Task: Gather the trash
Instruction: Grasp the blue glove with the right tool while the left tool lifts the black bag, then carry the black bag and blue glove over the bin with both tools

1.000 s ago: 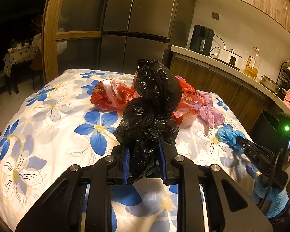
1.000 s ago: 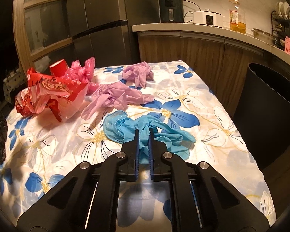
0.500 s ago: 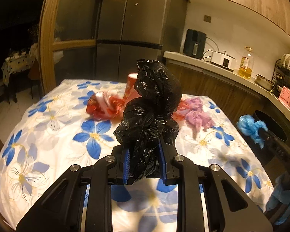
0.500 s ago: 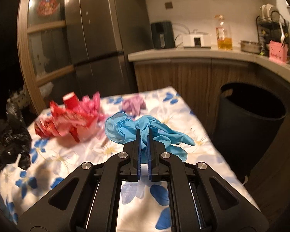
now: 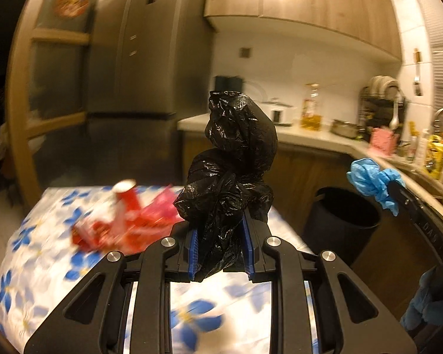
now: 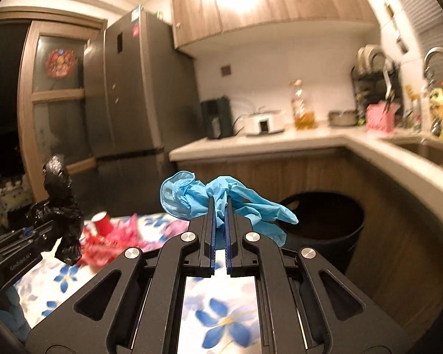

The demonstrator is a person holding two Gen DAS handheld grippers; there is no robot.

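We carry trash toward the black bin (image 6: 322, 224): left hand-held gripper (image 5: 220, 247) pinches the black bag (image 5: 230, 177), right hand-held gripper (image 6: 220, 236) pinches the blue glove (image 6: 221, 200), both raised near the bin for dropping.

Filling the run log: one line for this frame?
left gripper: shut on black bag | right gripper: shut on blue glove | both lifted | bin: open

Left gripper (image 5: 220, 246) raised, jaws clamped partly apart, right gripper (image 6: 220, 227) raised alongside, jaws nearly closed
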